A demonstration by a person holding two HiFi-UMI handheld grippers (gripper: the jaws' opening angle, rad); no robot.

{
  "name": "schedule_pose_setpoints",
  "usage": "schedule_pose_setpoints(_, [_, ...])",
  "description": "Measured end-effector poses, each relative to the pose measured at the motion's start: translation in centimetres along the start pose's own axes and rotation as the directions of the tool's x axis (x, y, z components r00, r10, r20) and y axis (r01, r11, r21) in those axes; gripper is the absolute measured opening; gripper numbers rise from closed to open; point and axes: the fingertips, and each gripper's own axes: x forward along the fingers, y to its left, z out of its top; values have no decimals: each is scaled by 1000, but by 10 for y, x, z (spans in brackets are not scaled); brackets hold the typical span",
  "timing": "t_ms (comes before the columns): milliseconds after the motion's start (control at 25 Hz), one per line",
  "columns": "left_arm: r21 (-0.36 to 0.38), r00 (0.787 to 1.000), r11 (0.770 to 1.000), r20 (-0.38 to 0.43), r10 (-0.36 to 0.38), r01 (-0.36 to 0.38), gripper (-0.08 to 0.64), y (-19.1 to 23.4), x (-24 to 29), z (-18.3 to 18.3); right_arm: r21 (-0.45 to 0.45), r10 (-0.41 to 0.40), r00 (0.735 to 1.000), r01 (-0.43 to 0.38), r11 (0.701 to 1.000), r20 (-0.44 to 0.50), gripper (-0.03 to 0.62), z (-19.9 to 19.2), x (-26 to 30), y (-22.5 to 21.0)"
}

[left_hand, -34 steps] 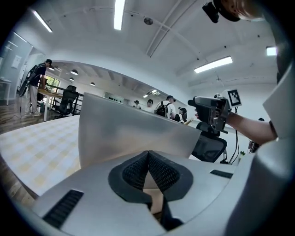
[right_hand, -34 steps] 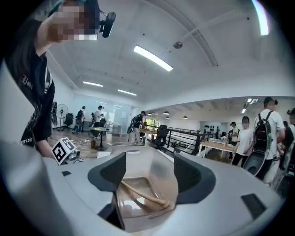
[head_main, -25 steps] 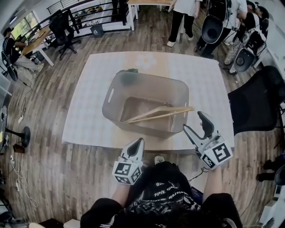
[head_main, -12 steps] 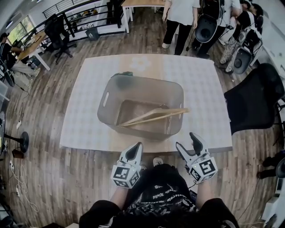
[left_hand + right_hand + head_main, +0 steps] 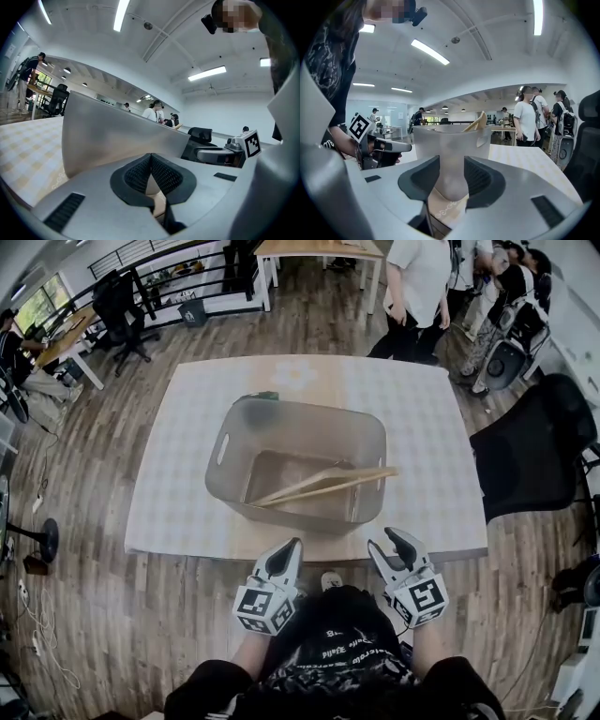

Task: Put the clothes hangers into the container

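Wooden clothes hangers (image 5: 323,486) lie inside the translucent container (image 5: 225,448), tips over its right rim, while near its front wall the left hand-held gripper (image 5: 292,544) is pinched together and the right hand-held gripper (image 5: 387,542) is closing its empty jaws.

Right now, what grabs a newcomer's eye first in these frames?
A translucent grey container sits in the middle of the table, with wooden hangers lying inside, one end propped on its right rim. By the table's near edge, the left gripper is shut and empty, and the right gripper has its jaws closing on nothing.
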Motion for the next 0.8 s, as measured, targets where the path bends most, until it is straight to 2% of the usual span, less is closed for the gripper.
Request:
schedule_pose_setpoints(160, [12, 1000, 1000, -9, -18, 18, 20, -2, 2, -1, 9, -20, 1000, 20, 1000, -7, 90, 1, 2, -3])
schedule_pose_setpoints(280, [9, 999, 999, -15, -36, 36, 20, -6, 4, -2, 33, -5, 999, 6, 999, -41, 11, -2, 1, -3])
schedule_pose_setpoints(480, [8, 994, 995, -28, -103, 103, 20, -16, 8, -4, 44, -8, 999, 10, 999, -51, 9, 1, -1, -8])
schedule_pose_setpoints(640, [19, 995, 995, -24, -93, 94, 20, -15, 10, -3, 16, -17, 998, 18, 1000, -57, 8, 2, 2, -5])
schedule_pose_setpoints(800, [23, 997, 997, -17, -69, 70, 20, -11, 5, 2, -2, -59, 997, 59, 998, -50, 8, 6, 2, -9])
